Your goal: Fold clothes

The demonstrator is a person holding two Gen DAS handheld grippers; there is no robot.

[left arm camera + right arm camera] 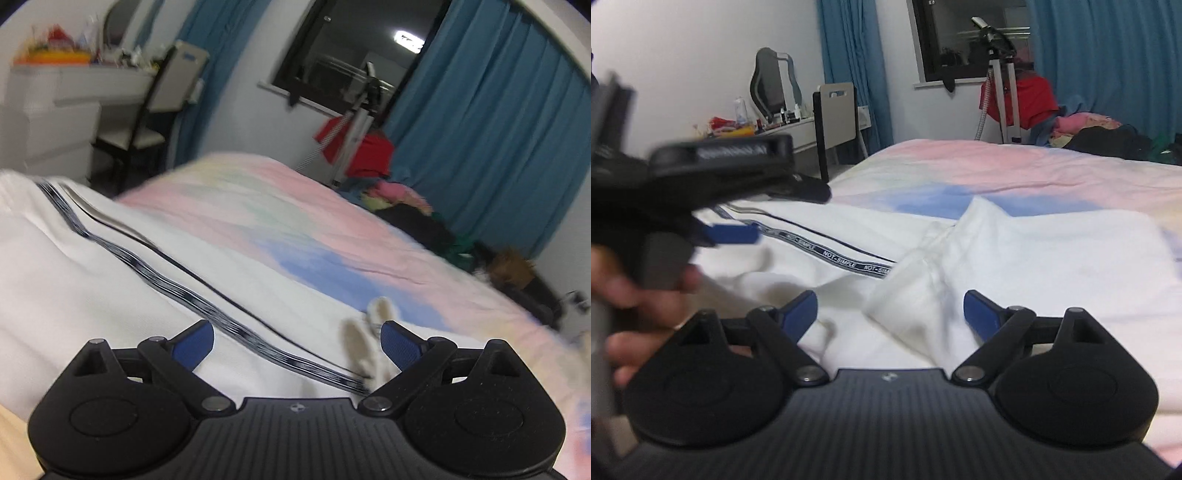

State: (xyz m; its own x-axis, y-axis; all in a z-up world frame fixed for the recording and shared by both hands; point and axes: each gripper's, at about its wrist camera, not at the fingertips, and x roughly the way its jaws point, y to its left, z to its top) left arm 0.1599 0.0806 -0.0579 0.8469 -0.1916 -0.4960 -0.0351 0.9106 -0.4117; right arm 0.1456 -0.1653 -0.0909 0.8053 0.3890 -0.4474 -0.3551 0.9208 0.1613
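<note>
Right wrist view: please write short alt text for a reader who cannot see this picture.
The open right gripper hovers above a crumpled white garment with a dark printed stripe, spread on a pastel bedspread. At the left, blurred, a hand holds the left gripper over the same garment. Behind are blue curtains, a dark window and a cluttered dresser.

Both wrist cameras sit low over the bed [332, 229], facing its far edge; both show the white garment [1034, 266].
</note>
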